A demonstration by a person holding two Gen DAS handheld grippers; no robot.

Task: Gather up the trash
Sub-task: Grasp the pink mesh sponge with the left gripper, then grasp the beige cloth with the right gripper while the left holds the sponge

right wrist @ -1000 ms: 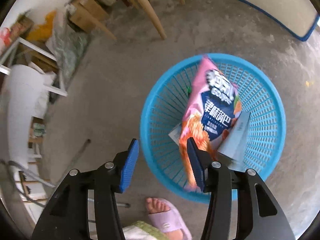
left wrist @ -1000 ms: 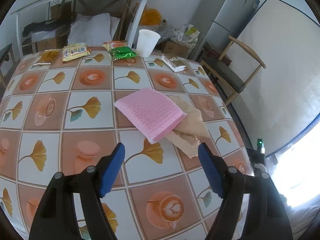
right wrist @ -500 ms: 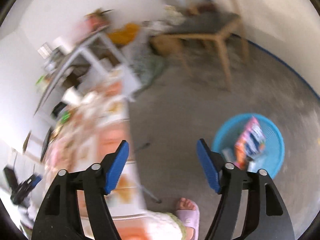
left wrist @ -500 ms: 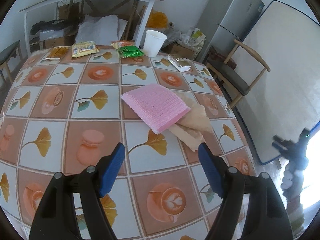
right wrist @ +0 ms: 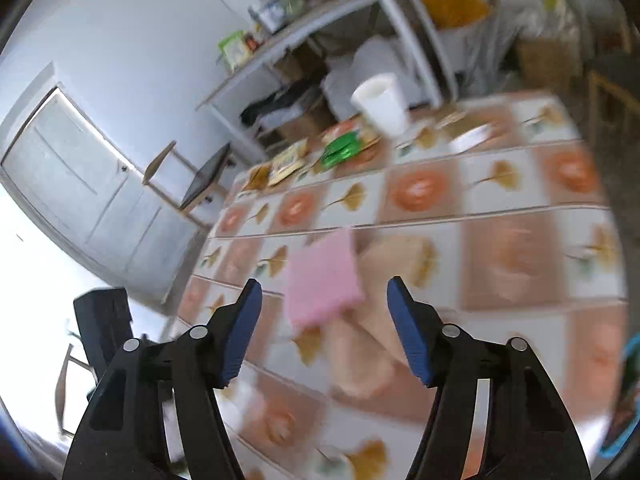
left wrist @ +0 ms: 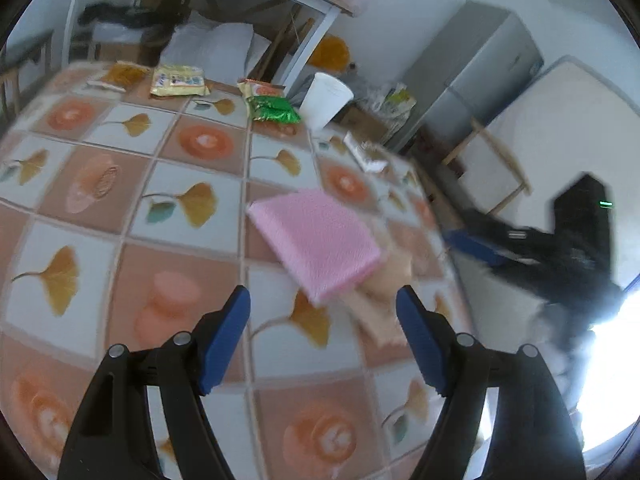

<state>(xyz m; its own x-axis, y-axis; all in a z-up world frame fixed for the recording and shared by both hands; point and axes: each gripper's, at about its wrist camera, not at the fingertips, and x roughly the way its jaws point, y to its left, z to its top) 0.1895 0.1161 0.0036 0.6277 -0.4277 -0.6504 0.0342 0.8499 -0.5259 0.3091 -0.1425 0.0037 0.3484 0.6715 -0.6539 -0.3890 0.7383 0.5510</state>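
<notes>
- My left gripper (left wrist: 323, 338) hovers wide open, empty, above the table (left wrist: 188, 268).
- Snack wrappers (left wrist: 178, 80) lie along the far edge; the white cup (left wrist: 326, 100) stands upright, its contents unseen.
- My right gripper (right wrist: 324, 328), its jaws just narrowed, gapes empty over the pink cloth (right wrist: 322, 280).

blurred: pink cloth (right wrist: 320, 280) | edge-cut: blue basket (right wrist: 624, 396)

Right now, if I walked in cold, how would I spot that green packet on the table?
Start at the table with the tiled leaf-pattern cloth and look to its far edge, where a white paper cup stands. Just beside the cup lies the green packet, overlapping an orange wrapper. It is the only bright green, shiny thing there; the other packets along that edge are yellow or orange.
</notes>
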